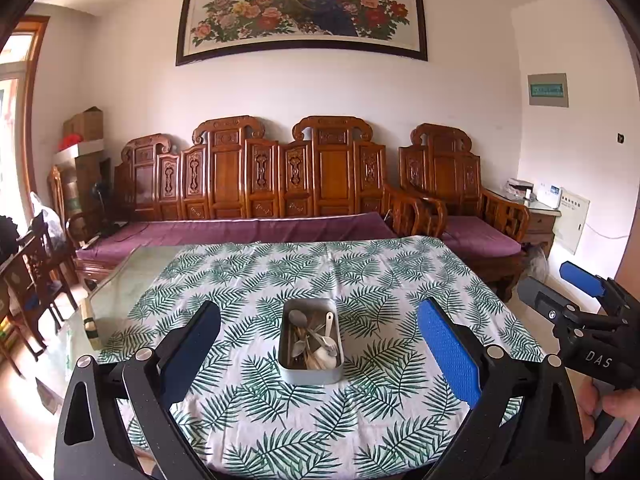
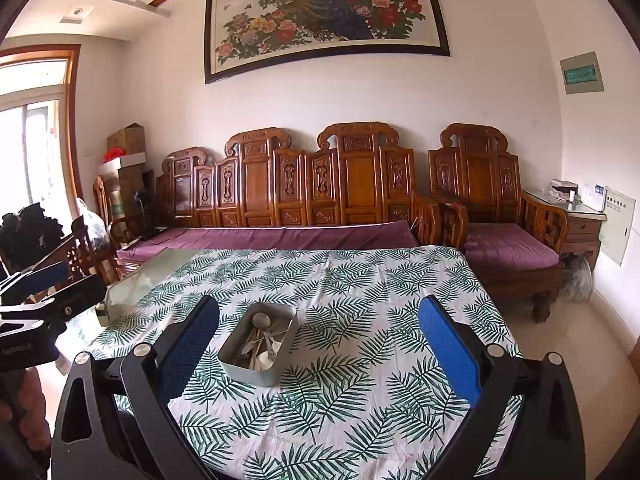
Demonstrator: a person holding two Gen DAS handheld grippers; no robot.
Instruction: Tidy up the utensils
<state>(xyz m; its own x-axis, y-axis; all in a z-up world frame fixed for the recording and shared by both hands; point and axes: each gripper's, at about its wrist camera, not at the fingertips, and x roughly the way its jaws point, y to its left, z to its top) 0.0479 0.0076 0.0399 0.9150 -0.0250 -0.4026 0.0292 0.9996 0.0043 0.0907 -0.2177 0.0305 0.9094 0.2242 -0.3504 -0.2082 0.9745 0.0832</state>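
Left gripper [image 1: 318, 344] and right gripper [image 2: 320, 344] both spread wide, empty, above tablecloth [image 1: 360, 280]; metal tin [image 1: 311, 340] of utensils [image 1: 316, 340] between them, untouched.

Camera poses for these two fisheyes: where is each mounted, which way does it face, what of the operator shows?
Left wrist: on the left gripper, facing the leaf-print tablecloth and the grey metal utensil tin, dead ahead between open jaws; right gripper and a hand at the right edge.
Right wrist: on the right gripper, same heading, tin left of centre; left gripper at the left edge.
Shared: tin, tablecloth, carved wooden sofa, peacock painting.
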